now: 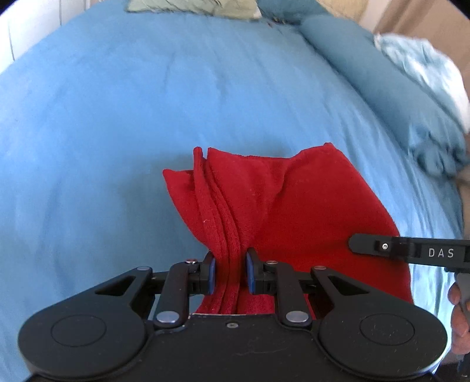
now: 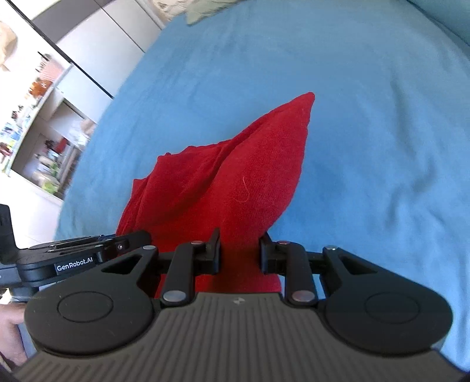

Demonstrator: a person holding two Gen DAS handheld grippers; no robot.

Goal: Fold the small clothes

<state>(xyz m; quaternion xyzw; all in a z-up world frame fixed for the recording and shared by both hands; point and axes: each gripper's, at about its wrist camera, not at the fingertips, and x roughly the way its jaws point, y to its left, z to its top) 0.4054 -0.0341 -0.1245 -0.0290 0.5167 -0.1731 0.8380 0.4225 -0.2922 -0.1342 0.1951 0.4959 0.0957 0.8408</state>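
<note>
A red knit garment (image 1: pixel 293 205) hangs bunched between both grippers above the blue bed. My left gripper (image 1: pixel 229 271) is shut on a gathered, ribbed edge of the garment, which runs between its blue pads. My right gripper (image 2: pixel 240 249) is shut on another part of the same red garment (image 2: pixel 235 176), whose far corner points up and away. The right gripper's finger shows at the right of the left wrist view (image 1: pixel 411 249), and the left gripper shows at the left of the right wrist view (image 2: pixel 73 258). The two grippers are close together.
A blue bedspread (image 1: pixel 147 117) fills both views. Blue pillows (image 1: pixel 367 73) and a light blue blanket (image 1: pixel 426 73) lie at the right. A patterned cushion (image 1: pixel 191 6) is at the far edge. Shelves and a cupboard (image 2: pixel 44 117) stand left of the bed.
</note>
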